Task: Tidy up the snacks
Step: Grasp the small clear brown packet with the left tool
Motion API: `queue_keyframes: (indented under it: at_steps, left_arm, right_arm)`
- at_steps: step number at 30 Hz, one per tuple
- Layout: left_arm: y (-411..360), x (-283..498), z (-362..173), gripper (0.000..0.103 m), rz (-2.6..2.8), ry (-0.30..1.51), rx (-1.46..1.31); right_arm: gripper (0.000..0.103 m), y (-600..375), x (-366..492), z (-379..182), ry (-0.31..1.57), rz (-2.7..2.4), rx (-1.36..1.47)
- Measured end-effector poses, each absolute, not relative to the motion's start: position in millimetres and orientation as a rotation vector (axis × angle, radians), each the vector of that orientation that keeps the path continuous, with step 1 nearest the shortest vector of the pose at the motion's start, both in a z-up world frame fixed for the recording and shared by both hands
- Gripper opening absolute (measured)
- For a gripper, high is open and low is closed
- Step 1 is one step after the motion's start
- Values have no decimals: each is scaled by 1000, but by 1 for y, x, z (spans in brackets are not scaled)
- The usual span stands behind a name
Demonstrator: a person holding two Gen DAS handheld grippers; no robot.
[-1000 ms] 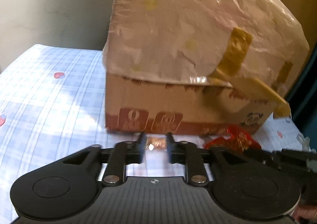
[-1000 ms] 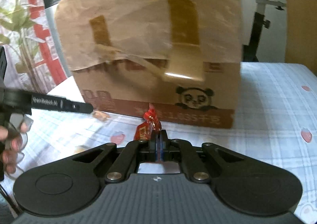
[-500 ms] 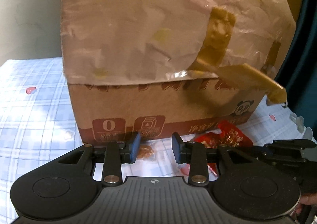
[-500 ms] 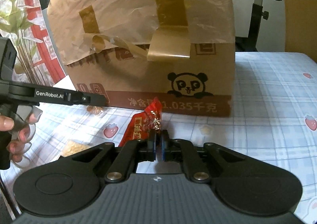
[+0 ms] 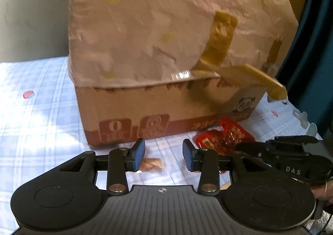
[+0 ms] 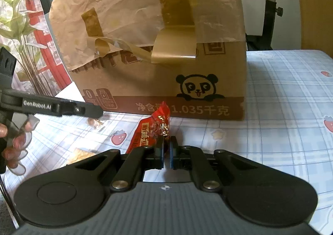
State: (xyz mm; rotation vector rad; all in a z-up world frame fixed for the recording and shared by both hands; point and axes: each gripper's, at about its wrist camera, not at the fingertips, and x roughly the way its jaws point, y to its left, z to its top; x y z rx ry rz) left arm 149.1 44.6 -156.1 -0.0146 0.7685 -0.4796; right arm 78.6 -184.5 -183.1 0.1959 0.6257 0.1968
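Snacks lay scattered on the checked tablecloth (image 6: 291, 110) in front of a large cardboard box (image 6: 208, 81), whose upper half was wrapped in crinkled plastic with strips of tape peeling off. Your right gripper (image 6: 165, 152) was pinched shut on the lower edge of a red snack packet (image 6: 154, 129), which stood up from the jaws, just before the box's printed panda. Your left gripper (image 5: 163, 155) hung with its jaws wide apart over a small brown wrapped snack (image 5: 150, 163), which sat close to the left pad, not centred. A pale cracker packet (image 6: 80, 155) lay nearer you.

The red packet was held only by a thin edge, so it could slip or tear if you swung it quickly. Closing the left jaws as they stood could nudge the small snack aside rather than catch it.
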Motion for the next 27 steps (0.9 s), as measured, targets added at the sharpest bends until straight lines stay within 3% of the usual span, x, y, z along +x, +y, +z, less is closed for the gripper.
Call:
queue_keyframes:
  at_steps: [18, 27]
  left_arm:
    - [64, 134, -168, 47, -470, 841, -15]
    - [54, 136, -166, 48, -409, 789, 14]
  right_arm:
    - [6, -185, 79, -183, 628, 201, 200]
    - [6, -184, 79, -183, 629, 201, 198]
